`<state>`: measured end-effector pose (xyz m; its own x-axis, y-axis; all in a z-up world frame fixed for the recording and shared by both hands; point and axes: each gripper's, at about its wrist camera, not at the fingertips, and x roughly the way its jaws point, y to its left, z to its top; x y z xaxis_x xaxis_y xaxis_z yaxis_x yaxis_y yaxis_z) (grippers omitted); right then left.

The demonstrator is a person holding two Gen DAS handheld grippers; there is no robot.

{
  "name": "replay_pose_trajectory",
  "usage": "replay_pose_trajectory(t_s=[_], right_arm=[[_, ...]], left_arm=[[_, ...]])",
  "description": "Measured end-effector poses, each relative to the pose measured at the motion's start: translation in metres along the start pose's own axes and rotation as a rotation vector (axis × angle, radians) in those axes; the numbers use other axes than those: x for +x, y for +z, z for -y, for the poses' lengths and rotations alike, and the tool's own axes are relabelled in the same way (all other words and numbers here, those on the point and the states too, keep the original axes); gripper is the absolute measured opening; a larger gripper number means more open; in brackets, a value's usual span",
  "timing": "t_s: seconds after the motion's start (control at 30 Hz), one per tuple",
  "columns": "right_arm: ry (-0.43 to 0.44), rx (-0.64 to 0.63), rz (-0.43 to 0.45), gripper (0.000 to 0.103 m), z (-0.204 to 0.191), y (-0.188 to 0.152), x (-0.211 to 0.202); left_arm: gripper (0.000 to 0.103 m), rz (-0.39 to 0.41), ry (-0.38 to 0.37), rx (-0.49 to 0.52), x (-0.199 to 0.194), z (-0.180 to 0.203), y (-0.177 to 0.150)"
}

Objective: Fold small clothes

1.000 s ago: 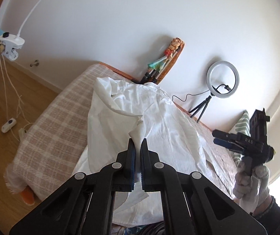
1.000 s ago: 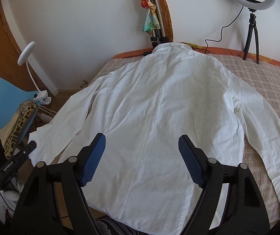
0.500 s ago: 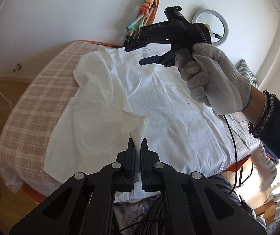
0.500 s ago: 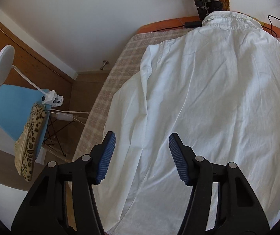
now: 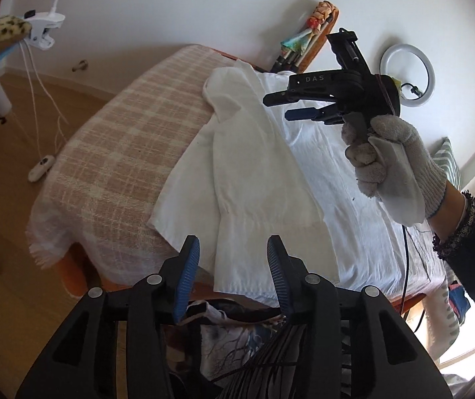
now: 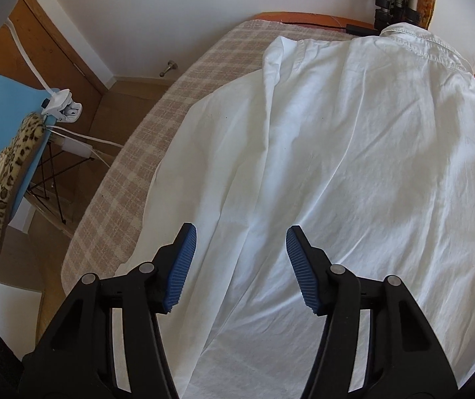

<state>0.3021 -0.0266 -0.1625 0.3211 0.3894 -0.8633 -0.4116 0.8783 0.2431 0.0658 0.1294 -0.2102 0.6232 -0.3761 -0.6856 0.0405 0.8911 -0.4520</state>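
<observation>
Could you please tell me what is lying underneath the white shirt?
The white shirt lies on a bed with a beige plaid cover, which shows along its left side. Whatever is beneath the shirt's middle is covered.

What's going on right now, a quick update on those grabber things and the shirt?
Left hand-held gripper open, empty. Right hand-held gripper open above the white shirt. Left sleeve folded over the back. Nothing in the way.

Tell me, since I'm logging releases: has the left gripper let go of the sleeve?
Yes. The left gripper now gapes open; the sleeve lies folded over the white shirt.
</observation>
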Motion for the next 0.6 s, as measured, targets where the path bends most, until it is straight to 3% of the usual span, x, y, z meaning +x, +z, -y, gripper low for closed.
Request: replay_pose_trajectory(t_s=[0.17, 0.4, 0.53, 0.6], right_arm=[[-0.011, -0.051, 0.024, 0.061, -0.013, -0.003, -0.016], [0.035, -0.114, 0.018, 0.061, -0.052, 0.011, -0.018], [-0.027, -0.109, -0.010, 0.061, -0.069, 0.030, 0.005], [-0.084, -0.103, -0.041, 0.061, -0.073, 0.039, 0.021]], left_arm=[[0.041, -0.021, 0.029, 0.036, 0.016, 0.007, -0.006], [0.034, 0.019, 0.077, 0.042, 0.009, 0.008, -0.007], [0.038, 0.101, 0.128, 0.036, -0.006, -0.001, 0.004], [0.040, 0.104, 0.151, 0.039, -0.006, -0.007, 0.010]])
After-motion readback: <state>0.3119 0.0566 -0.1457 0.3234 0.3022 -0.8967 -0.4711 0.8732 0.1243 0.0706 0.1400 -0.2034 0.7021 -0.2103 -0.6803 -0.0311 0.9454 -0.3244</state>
